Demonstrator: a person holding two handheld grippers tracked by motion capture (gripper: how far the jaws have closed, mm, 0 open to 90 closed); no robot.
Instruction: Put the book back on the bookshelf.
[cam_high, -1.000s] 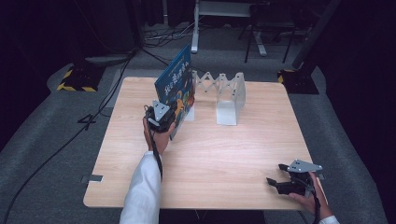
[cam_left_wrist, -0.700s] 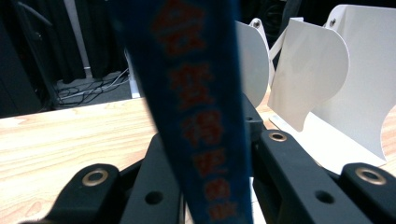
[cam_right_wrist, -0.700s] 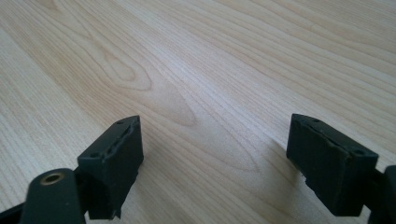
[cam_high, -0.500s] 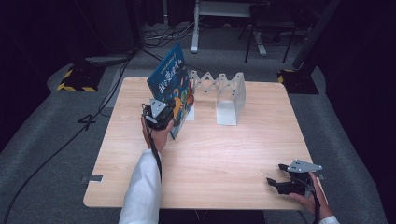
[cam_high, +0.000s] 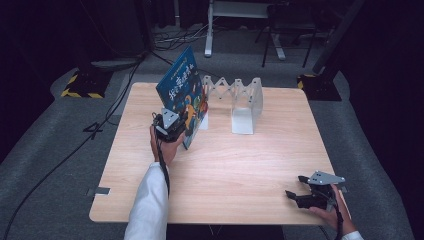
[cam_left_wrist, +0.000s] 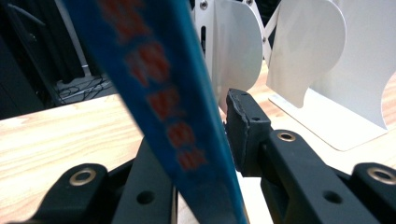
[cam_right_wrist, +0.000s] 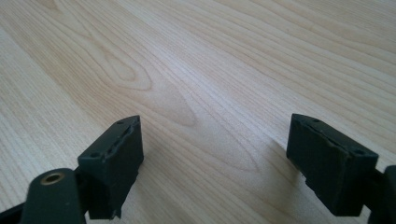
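Nearest, at the lower right of the high view: right gripper resting low at the front edge of the surface, jaws spread wide with nothing between them, bare wood grain under them in the right gripper view. Light wooden surface, pale and clean, rounded corners, most of its front half bare.

Farther in, left of centre: left gripper clamped on the lower edge of a blue book, white sleeve trailing down to the bottom edge. Book lifted upright and tilted, top leaning toward the upper left of the frame, bottom corner low near the surface; contact with the wood impossible to judge. Blue spine with orange lettering pinched between the jaws in the left gripper view.

Just behind the book, toward the far edge: white folding book rack, upright plates joined by a zigzag link.

Beyond the surface: grey carpeted floor, black cables snaking across it, yellow-and-black striped base at upper left, metal stand legs at top centre, dark room behind.
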